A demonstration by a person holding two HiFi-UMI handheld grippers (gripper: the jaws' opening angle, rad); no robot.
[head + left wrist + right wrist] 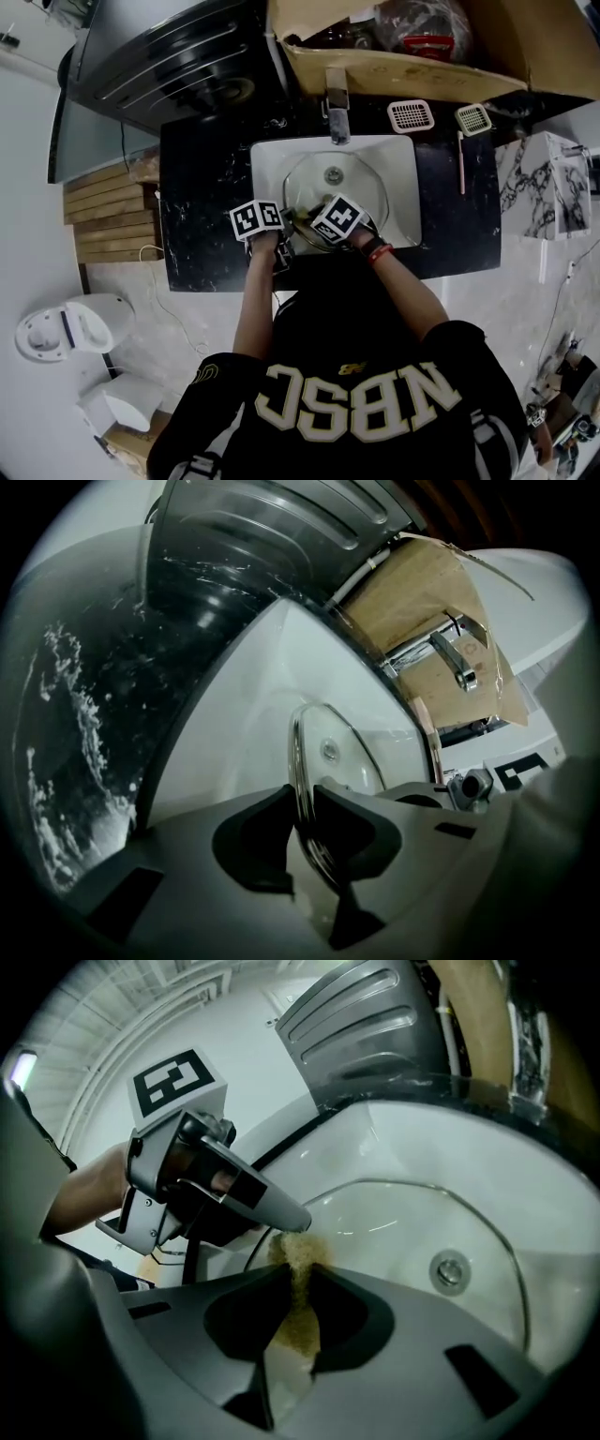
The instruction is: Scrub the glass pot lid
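The left tongs [305,810] pinch the near rim of the glass lid [330,752], which stretches ahead of them inside the white sink [262,696]. The right tongs [302,1286], just beside them, clamp a yellow-brown sponge [298,1258] at the lid's edge, close under the left tips.

lid [361,192] seemingly in sink [267,159], faucet [337,112] behind

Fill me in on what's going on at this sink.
A person at the white sink works with two handheld grippers. The left gripper is clamped on the rim of the glass pot lid, holding it in the basin. The right gripper grips a yellow-brown sponge at the lid's edge, beside the left gripper's jaws.
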